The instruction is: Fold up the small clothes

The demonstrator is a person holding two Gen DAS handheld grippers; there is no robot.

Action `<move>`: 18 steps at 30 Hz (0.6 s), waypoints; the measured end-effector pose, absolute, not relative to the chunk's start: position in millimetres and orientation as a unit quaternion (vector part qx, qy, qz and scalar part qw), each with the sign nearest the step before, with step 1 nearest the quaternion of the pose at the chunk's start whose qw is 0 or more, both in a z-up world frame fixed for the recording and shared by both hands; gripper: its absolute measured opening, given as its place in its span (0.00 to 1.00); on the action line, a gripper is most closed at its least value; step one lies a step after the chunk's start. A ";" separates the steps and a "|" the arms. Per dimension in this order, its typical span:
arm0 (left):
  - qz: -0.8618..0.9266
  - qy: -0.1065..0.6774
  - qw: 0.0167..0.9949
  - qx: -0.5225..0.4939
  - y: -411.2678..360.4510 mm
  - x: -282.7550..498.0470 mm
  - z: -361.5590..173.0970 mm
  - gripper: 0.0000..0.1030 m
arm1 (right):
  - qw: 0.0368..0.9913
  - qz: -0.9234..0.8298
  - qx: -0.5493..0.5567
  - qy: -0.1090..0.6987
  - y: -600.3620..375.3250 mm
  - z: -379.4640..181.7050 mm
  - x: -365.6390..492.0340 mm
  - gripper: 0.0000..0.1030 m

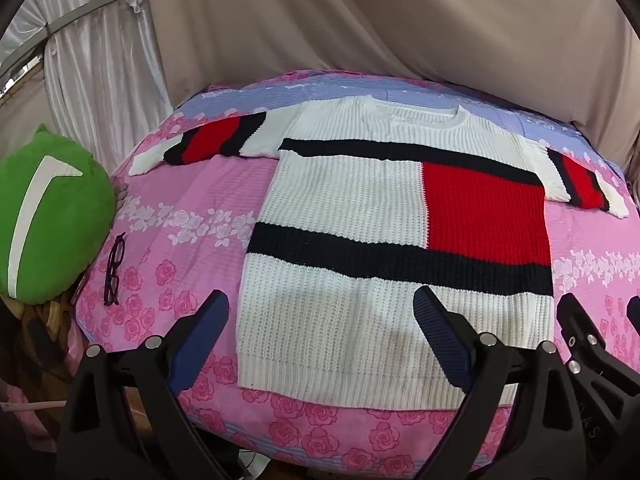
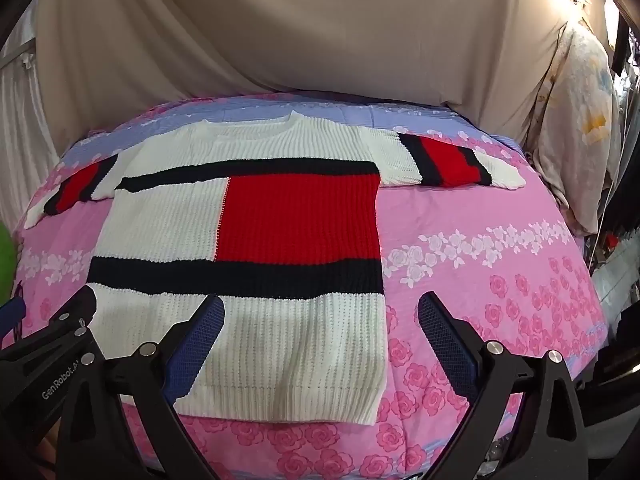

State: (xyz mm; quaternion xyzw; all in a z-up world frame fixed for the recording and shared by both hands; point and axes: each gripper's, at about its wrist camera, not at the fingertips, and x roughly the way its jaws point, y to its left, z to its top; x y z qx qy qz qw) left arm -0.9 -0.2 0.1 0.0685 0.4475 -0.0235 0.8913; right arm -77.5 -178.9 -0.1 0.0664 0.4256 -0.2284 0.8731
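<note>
A knitted sweater [image 1: 360, 208] [image 2: 248, 216], white with black bands and a red block, lies flat and face up on a pink floral bedspread [image 1: 192, 208] [image 2: 480, 216]. Both sleeves are spread out sideways. My left gripper [image 1: 322, 312] hangs open above the hem's left part, nothing between its blue-padded fingers. My right gripper [image 2: 320, 312] is also open, over the hem's right corner, and holds nothing. Each gripper's black frame shows at the edge of the other's view: the right gripper [image 1: 592, 344], and the left gripper [image 2: 60, 328].
A green plush cushion [image 1: 48, 216] sits at the bed's left edge, with dark-framed glasses [image 1: 114, 270] lying beside it. Beige drapes [image 1: 360, 20] hang behind the bed. Hanging cloth and clutter [image 2: 580, 120] crowd the right side.
</note>
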 end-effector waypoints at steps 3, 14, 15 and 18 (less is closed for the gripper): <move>-0.022 0.451 0.889 0.072 -14.4 -0.4 -2.4 0.88 | 0.873 -0.225 0.066 0.427 -178.3 -0.1 -77.1 0.93; -0.024 0.454 0.888 0.070 -12.6 -6.2 -6.8 0.88 | 0.879 -0.219 0.056 0.420 -177.5 -0.7 -78.6 0.93; -0.023 0.454 0.888 0.071 -11.9 -6.4 -6.9 0.88 | 0.879 -0.218 0.056 0.420 -177.0 -1.3 -78.8 0.93; -0.019 0.456 0.887 0.072 -10.4 -6.0 -6.9 0.88 | 0.879 -0.214 0.055 0.421 -175.7 -1.4 -77.9 0.93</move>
